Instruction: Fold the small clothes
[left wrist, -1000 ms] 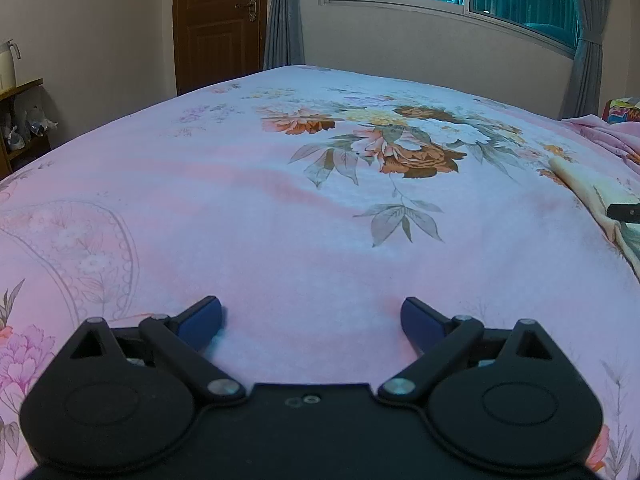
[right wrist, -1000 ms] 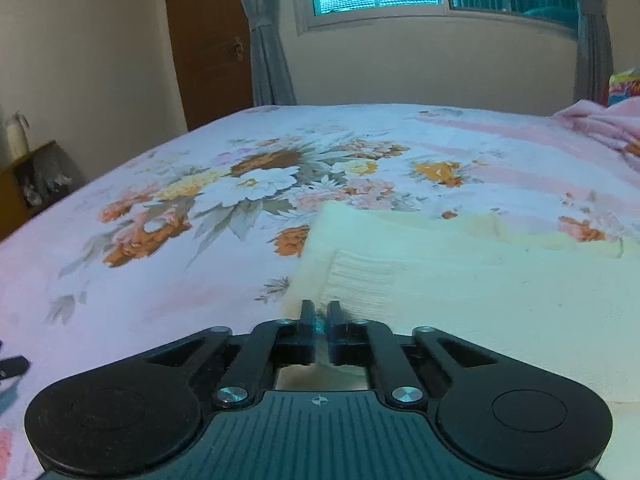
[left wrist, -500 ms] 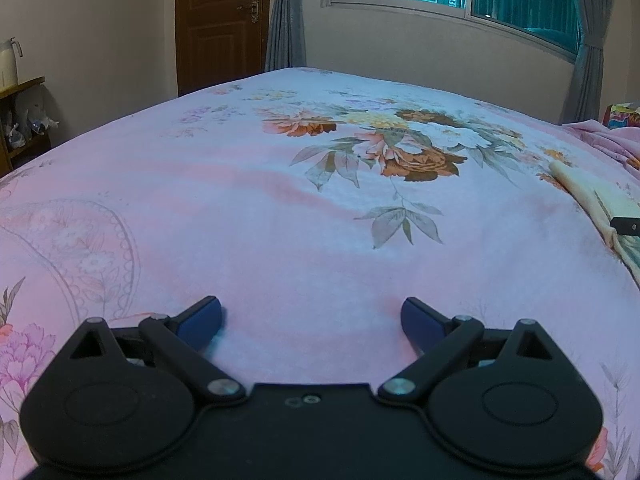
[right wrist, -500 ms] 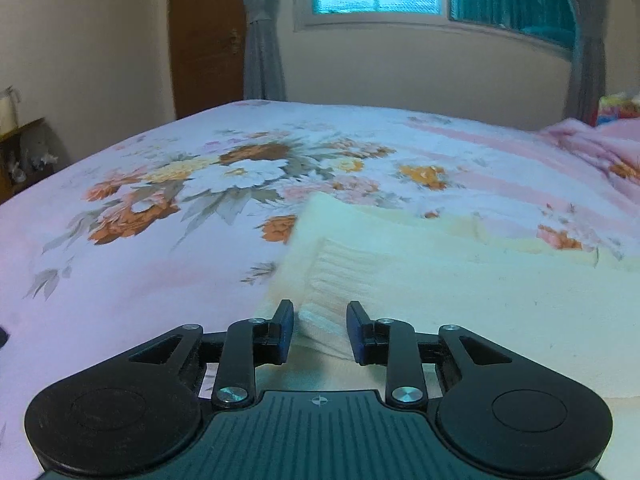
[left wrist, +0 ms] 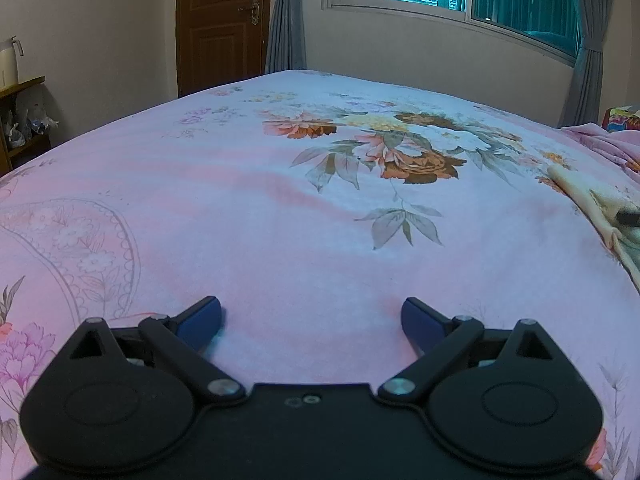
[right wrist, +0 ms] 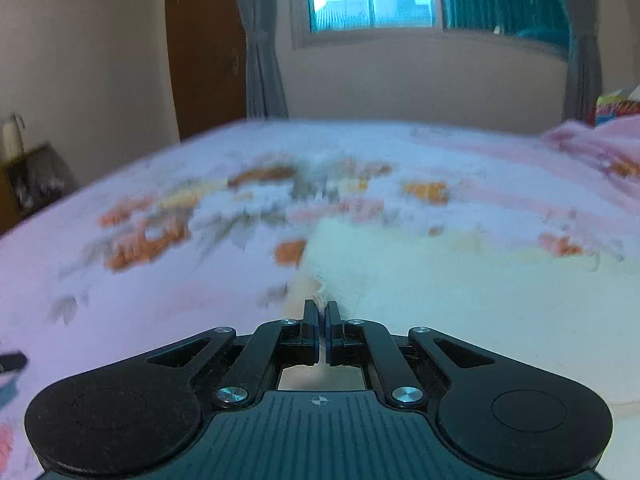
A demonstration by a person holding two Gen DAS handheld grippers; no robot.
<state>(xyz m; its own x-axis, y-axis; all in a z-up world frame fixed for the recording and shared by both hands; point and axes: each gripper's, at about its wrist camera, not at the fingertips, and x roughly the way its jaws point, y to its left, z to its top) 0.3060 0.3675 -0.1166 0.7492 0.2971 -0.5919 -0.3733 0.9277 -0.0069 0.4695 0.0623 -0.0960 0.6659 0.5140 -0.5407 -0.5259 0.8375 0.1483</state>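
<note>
A cream knitted garment (right wrist: 460, 280) lies flat on the pink floral bedsheet (right wrist: 120, 312) in the right wrist view. My right gripper (right wrist: 321, 312) is shut on the garment's near left corner, with a bit of cream fabric pinched between the pads. The view is motion-blurred. In the left wrist view the same garment (left wrist: 588, 196) shows only as a strip at the far right edge. My left gripper (left wrist: 312, 316) is wide open and empty, low over bare sheet, well left of the garment.
The bed (left wrist: 240, 200) fills both views. A crumpled pink blanket (left wrist: 608, 144) lies at the far right. A brown door (left wrist: 220, 24), grey curtains and a window line the back wall. A wooden shelf (left wrist: 20, 120) stands at the left.
My right gripper opened half a second ago and has now shut again on the garment's corner, and it is moving. The left gripper stays open, with its view tilted slightly up.
</note>
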